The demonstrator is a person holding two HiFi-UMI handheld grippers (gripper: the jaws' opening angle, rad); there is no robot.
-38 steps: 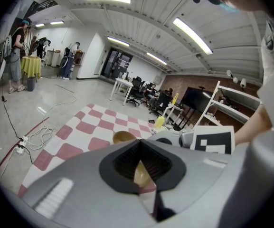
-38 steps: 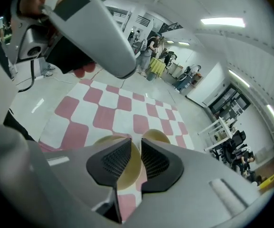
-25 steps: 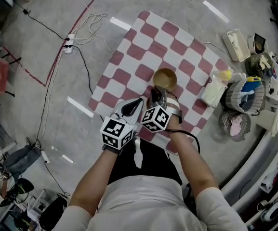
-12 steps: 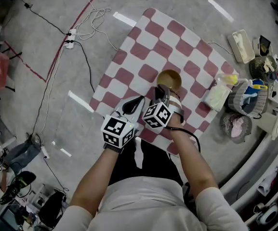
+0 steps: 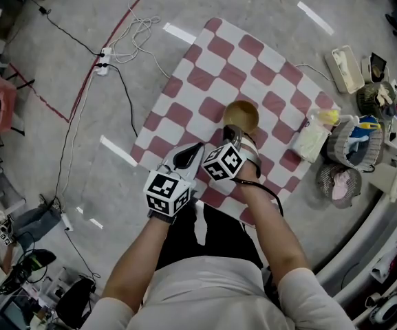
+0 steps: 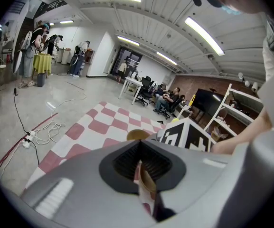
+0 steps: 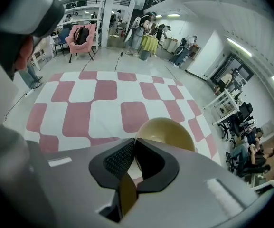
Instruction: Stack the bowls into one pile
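While pinching the near rim of the gold bowl (image 5: 241, 114), pointing the right gripper (image 5: 232, 135) in from the edge of the checked mat (image 5: 205, 67) closest to the person. Pressed together on that rim in the right gripper view, with the bowl's rounded outside bulging just beyond the tips and a gold sliver low in the slit. Placed near the middle of the red-and-white mat, slightly toward that closest edge, well away from all four corners. Cannot tell whether resting on the mat or lifted off it. Just to the left, holding the left gripper (image 5: 195, 150) over the mat inside the same edge, close beside the right one but apart from the bowl. Drawn together there too, leaving only a thin slit with a tan-and-pink streak in it; cannot identify that streak. Past the mat's right corner, on the grey floor (image 5: 253, 5): two baskets (image 5: 349, 139) and a pale container (image 5: 308, 139).
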